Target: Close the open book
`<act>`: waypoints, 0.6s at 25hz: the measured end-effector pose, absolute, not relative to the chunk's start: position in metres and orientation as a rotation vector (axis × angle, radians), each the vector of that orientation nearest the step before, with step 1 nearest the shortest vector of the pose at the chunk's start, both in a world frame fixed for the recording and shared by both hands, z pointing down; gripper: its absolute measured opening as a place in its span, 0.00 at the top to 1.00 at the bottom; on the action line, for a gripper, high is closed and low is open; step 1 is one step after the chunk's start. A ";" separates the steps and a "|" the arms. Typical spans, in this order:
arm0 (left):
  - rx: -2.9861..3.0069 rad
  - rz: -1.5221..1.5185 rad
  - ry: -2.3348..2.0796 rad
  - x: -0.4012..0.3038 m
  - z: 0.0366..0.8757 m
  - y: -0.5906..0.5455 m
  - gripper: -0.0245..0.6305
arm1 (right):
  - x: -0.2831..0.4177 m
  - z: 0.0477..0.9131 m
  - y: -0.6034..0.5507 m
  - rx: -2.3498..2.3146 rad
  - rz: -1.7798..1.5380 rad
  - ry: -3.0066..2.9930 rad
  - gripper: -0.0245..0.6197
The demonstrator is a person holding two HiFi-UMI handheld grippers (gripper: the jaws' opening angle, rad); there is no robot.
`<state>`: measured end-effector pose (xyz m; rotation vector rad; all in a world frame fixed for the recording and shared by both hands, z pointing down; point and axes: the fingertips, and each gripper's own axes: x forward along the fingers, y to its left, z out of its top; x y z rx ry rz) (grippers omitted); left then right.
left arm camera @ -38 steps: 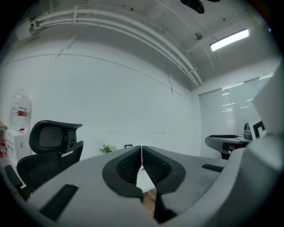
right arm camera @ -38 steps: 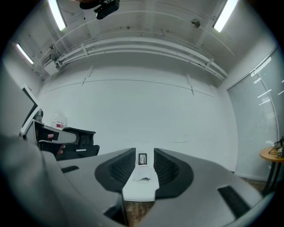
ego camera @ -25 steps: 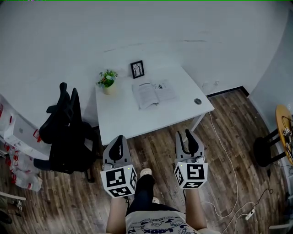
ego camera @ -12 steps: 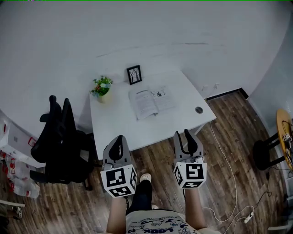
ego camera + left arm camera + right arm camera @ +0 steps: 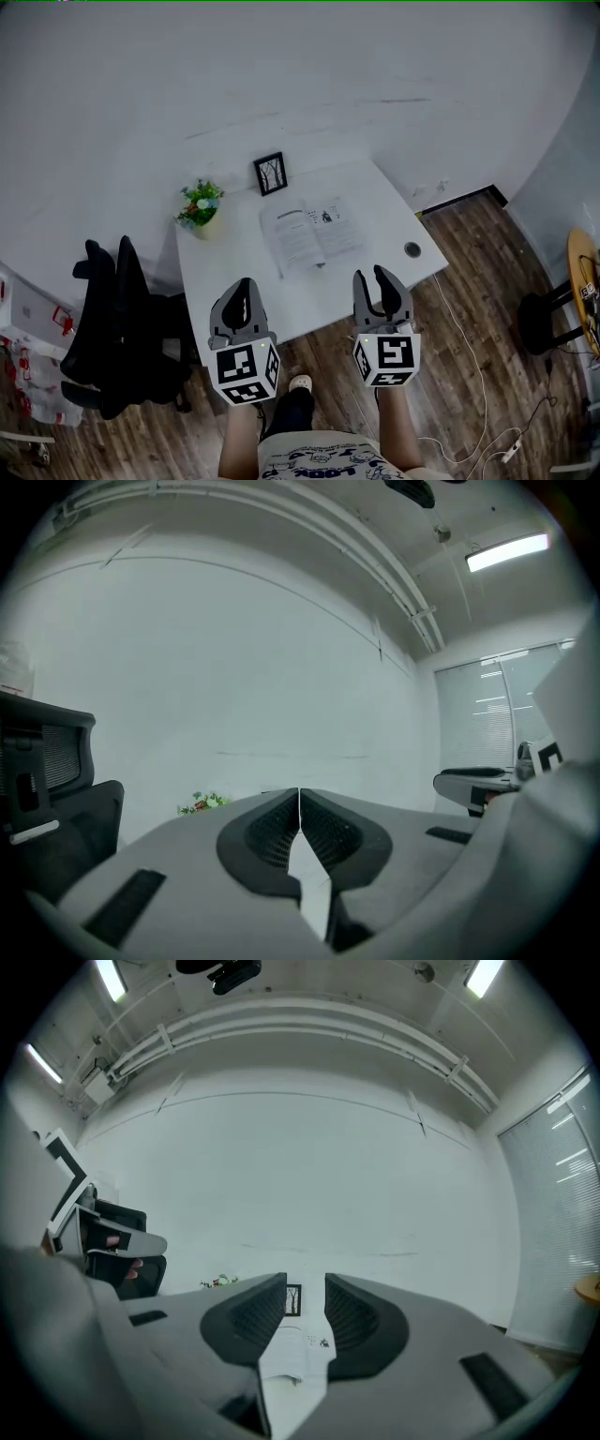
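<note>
1. Jaws of the left gripper point(image 5: 245, 284) are seen pressed together with nothing between them. Jaws of the right gripper point(image 5: 373, 276) are held a narrow gap apart and are empty.
2. The open white-paged book point(image 5: 314, 234) is laid flat, pages up, on the white rectangular desk point(image 5: 234, 267). It sits right of the desk's centre, ahead of both grippers and well apart from them. In the right gripper view it is only sighted through the gap, not reached.
3. Both grippers are held roughly level at the near desk edge.
4. Also noted: a small black picture frame point(image 5: 270, 173) behind the book by the wall, a small green potted plant point(image 5: 199, 204) at the rear left, and a black office chair point(image 5: 117, 319) left of the desk.
5. The task is judged not yet begun, since the book is fully open and untouched.
6. Risks, as judged:
   - Only one thin page could be flipped instead of a whole half, if the cover is not caught from beneath.
   - Pages could be creased or torn if pinched by the right jaws.
   - The book could be slid across the smooth desk if it is pushed without being pinned by the other gripper.
   - The frame could be knocked over if the book is shoved too far back.
</note>
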<state>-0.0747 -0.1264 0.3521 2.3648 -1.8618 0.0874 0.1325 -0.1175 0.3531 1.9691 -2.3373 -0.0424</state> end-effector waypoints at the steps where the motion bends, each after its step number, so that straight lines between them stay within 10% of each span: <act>1: 2.366 0.086 -1.861 -0.075 0.352 -0.135 0.93 | 0.132 0.353 -0.126 1.970 -0.044 -2.337 0.78; 15: 2.347 0.116 -1.854 -0.088 0.365 -0.217 0.93 | 0.111 0.366 -0.212 1.902 -0.054 -2.334 0.78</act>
